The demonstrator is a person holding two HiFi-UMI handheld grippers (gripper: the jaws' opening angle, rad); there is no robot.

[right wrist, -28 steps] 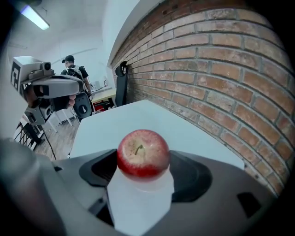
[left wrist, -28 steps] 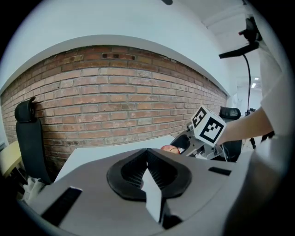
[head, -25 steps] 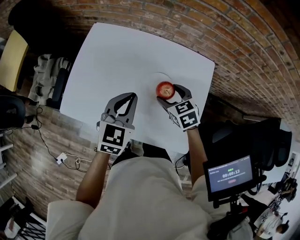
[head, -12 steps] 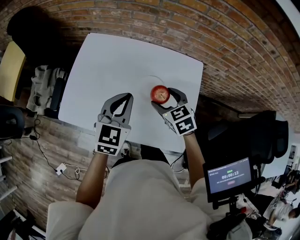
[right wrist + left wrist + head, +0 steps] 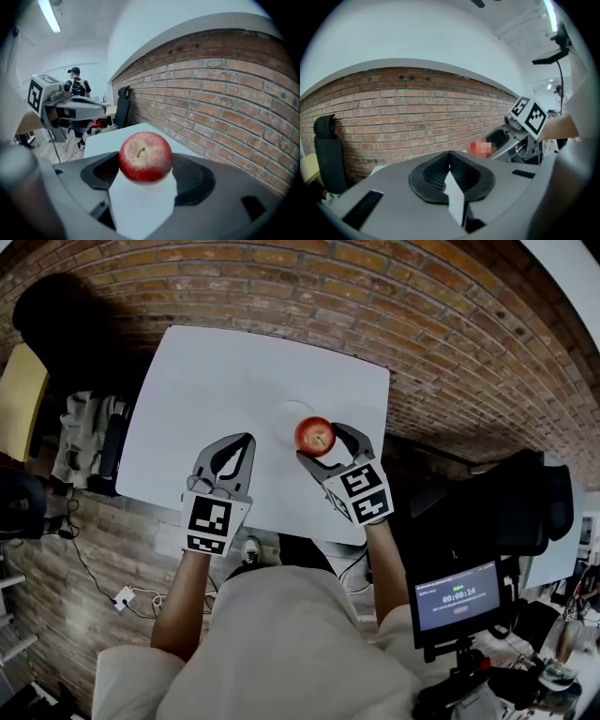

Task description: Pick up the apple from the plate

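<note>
Moved: the apple (image 5: 314,435) and right gripper (image 5: 326,448) look slightly higher than a second ago, though the head camera has shifted too. The left gripper (image 5: 242,442) has kept its station.
Right gripper: the jaws are partly open and clamped on the apple's left and right sides, stem up. The side grip keeps the round fruit from rolling out.
Apple: it is held over the near right part of the plate (image 5: 280,415). It seems to be clear of the plate, since the right gripper view shows the table (image 5: 234,371) well below it.
Plate: white on a white table, it sits right of the table's centre with nothing else on it.
Left gripper: the jaws are pressed together with nothing between them. It is parked left of the plate, out of the lift's way.
Stage: the pick looks essentially done.
</note>
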